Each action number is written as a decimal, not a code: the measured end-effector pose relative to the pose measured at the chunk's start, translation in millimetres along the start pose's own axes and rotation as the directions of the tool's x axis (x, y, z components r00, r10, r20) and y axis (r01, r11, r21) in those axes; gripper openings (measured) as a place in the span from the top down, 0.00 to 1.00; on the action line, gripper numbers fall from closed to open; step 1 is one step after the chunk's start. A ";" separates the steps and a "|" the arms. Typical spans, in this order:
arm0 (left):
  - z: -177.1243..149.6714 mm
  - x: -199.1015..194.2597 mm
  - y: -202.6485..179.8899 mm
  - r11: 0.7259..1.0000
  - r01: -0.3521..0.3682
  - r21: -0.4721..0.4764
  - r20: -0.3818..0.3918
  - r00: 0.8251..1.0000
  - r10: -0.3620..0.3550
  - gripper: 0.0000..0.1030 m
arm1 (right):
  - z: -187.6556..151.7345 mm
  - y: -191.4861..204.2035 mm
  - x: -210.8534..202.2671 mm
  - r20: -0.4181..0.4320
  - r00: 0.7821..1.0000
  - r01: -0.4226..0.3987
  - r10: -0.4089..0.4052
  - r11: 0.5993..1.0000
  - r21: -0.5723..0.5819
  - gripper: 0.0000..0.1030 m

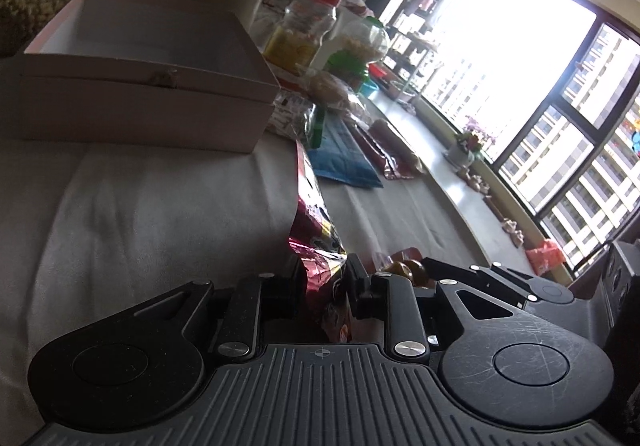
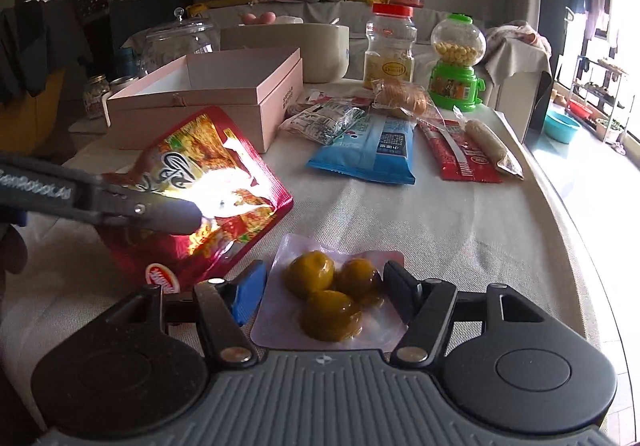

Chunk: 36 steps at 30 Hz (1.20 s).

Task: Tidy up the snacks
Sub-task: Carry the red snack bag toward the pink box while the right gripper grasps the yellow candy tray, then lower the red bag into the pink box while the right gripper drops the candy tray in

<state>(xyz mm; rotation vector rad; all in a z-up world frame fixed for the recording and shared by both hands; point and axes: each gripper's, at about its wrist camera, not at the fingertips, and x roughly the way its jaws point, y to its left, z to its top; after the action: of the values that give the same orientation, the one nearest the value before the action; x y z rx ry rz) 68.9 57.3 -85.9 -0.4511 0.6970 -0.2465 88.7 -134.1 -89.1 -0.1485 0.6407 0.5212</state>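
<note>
My left gripper (image 1: 326, 278) is shut on a shiny red snack bag (image 1: 316, 230), held edge-on above the cloth; in the right wrist view the same bag (image 2: 208, 182) hangs tilted at left with the left gripper (image 2: 172, 216) clamped on it. My right gripper (image 2: 324, 286) is open, its fingers either side of a clear vacuum pack of yellow-brown fruits (image 2: 328, 294) lying on the cloth. An open pink box (image 2: 208, 98) stands behind the bag; it also shows in the left wrist view (image 1: 144, 86).
On the cloth-covered table (image 2: 460, 230) lie a blue packet (image 2: 372, 154), a red packet (image 2: 460, 154), a silver packet (image 2: 324, 118) and wrapped biscuits (image 2: 400, 94). A red-lidded jar (image 2: 390, 46), green candy dispenser (image 2: 456, 62), glass jar (image 2: 180, 42) and white bowl (image 2: 288, 46) stand behind.
</note>
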 end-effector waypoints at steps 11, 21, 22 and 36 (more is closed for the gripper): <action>-13.7 -54.6 12.7 0.992 0.114 -0.059 -0.018 0.993 -0.116 0.77 | 11.0 -4.5 -27.1 0.023 0.997 -0.080 0.080 0.997 0.003 0.53; 29.4 -112.4 45.7 0.985 0.128 -0.114 0.236 0.967 -0.098 0.77 | 62.6 15.7 -49.2 0.123 0.990 -0.041 0.063 0.985 -0.171 0.81; 28.8 -114.0 48.6 0.985 0.124 -0.119 0.240 0.966 -0.092 0.77 | 60.4 14.0 -50.9 0.122 0.991 -0.035 0.056 0.985 -0.170 0.81; -10.5 -74.7 55.8 0.980 0.102 -0.169 0.054 0.994 -0.094 0.77 | 7.9 -14.1 -23.1 -0.032 0.999 -0.010 0.011 1.000 0.028 0.50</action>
<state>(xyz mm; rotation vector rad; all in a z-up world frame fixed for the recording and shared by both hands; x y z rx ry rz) 10.3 130.1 -77.8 -0.6546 0.6543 -0.2694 84.4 -153.6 -69.2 -0.1279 0.6800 0.5205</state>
